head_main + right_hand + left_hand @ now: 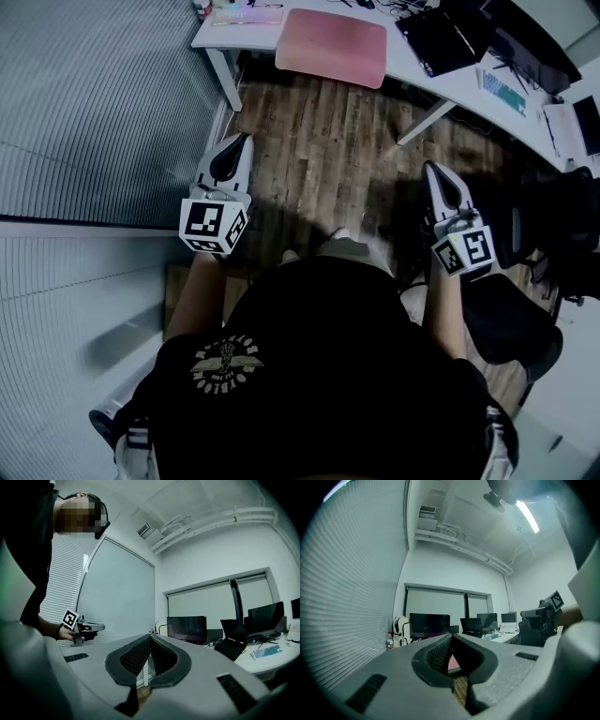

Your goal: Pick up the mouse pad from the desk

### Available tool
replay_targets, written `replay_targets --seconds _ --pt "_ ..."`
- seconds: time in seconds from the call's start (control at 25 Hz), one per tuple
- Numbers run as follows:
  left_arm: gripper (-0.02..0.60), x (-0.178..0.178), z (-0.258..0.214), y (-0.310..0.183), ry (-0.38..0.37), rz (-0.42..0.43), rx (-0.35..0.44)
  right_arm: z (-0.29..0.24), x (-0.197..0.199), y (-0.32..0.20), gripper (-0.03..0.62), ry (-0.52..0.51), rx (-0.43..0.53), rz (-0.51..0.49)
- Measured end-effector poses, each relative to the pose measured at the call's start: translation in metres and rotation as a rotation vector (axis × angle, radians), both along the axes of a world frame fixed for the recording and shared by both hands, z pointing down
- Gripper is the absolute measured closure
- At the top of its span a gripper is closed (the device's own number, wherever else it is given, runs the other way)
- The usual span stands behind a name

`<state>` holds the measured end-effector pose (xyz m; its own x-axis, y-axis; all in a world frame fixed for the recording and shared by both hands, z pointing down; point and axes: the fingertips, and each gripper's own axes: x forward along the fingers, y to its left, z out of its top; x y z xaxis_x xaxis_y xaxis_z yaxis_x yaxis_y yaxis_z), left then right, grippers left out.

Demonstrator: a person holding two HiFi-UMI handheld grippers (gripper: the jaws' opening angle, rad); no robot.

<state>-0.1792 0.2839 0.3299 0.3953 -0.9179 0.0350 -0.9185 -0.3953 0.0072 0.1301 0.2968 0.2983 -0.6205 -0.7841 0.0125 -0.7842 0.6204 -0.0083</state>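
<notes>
- Black shirt [319, 375] of the person fills the bottom of the head view, with both forearms stretched forward.
- Wood floor [319, 141] lies between the person and the desk, blinds [94, 112] along the left.
- White desk [412, 67] runs across the top, well ahead of both grippers.
- Black chair [511, 323] stands just right of the person.
- Pink pad [331, 45] lies flat on the desk, left of the laptop; its near edge seems to overhang the desk's edge. Neither tool touches it. A sliver of pink [452, 663] shows past the left jaws.
- Left gripper [246, 139] is held level over the floor, pointing toward the desk – jaws clenched together, nothing between them [452, 637].
- Right gripper [431, 169] is also level and well apart from the left one – jaws pressed tight, empty [150, 639].
- Dark laptop [445, 37] sits open, right of the pad.
- Keyboard [506, 92] lies farther right.
</notes>
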Motion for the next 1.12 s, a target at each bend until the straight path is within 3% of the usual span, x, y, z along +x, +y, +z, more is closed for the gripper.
replay_targets --seconds 0.44,0.88,1.12 --pt "0.575 -0.012 0.01 -0.026 -0.022 -0.005 -0.016 0.008 0.004 -0.044 0.592 -0.05 -0.003 0.015" --pt "0.575 -0.023 0.023 -0.098 -0.031 -0.06 -0.062 0.021 -0.006 -0.125 0.592 -0.042 -0.031 -0.026" --pt "0.575 -0.013 0.026 -0.138 -0.04 -0.035 -0.074 0.024 -0.006 -0.165 0.592 -0.056 -0.032 -0.034"
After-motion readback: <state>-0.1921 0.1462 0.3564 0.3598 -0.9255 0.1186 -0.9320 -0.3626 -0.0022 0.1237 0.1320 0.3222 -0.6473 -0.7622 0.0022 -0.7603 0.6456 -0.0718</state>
